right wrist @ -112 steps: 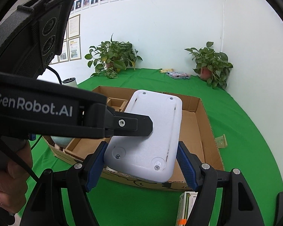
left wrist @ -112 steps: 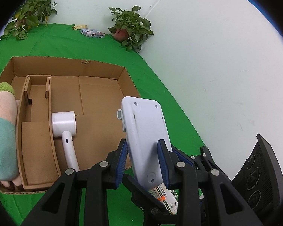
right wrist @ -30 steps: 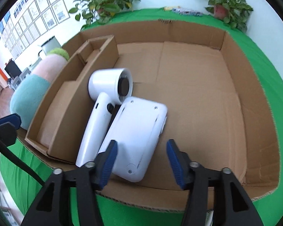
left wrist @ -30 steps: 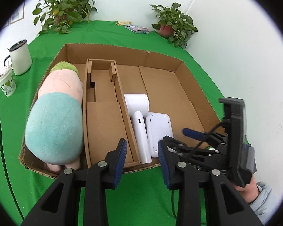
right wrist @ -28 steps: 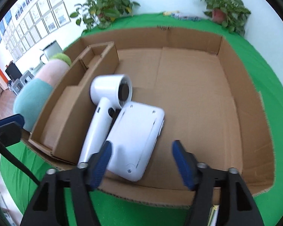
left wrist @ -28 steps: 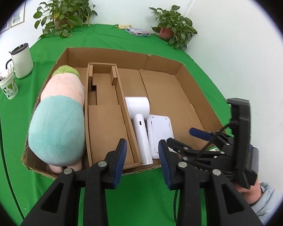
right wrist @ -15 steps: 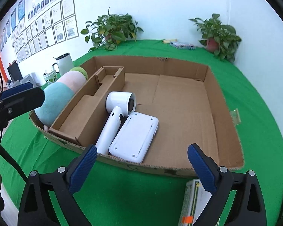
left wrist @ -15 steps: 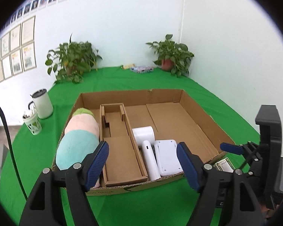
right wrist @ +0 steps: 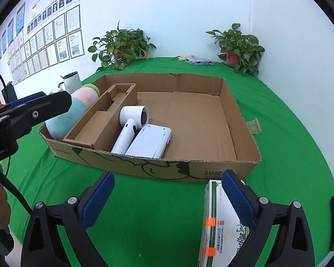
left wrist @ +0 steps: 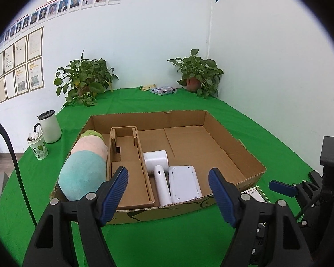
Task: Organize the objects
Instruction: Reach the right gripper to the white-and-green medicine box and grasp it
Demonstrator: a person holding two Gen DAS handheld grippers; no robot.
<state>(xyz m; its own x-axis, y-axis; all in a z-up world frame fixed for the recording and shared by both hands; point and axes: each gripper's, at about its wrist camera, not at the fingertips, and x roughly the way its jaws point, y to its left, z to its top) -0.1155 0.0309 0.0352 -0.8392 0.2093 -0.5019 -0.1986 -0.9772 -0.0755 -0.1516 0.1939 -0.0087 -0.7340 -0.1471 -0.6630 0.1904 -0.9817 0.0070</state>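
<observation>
A shallow cardboard box sits on the green table. In it lie a white flat device, a white hair dryer beside it, and a pink and teal plush in the left compartment. A green and white carton lies on the cloth in front of the box. My left gripper is open and empty, in front of the box. My right gripper is open and empty, its right finger over the carton.
Two potted plants stand at the back wall. A white mug and a patterned cup stand at the table's left. A small packet lies at the back. A cardboard scrap lies right of the box.
The white device was let go and now lies in the box beside the hair dryer. Both grippers have opened wide and pulled back and up from the box.
</observation>
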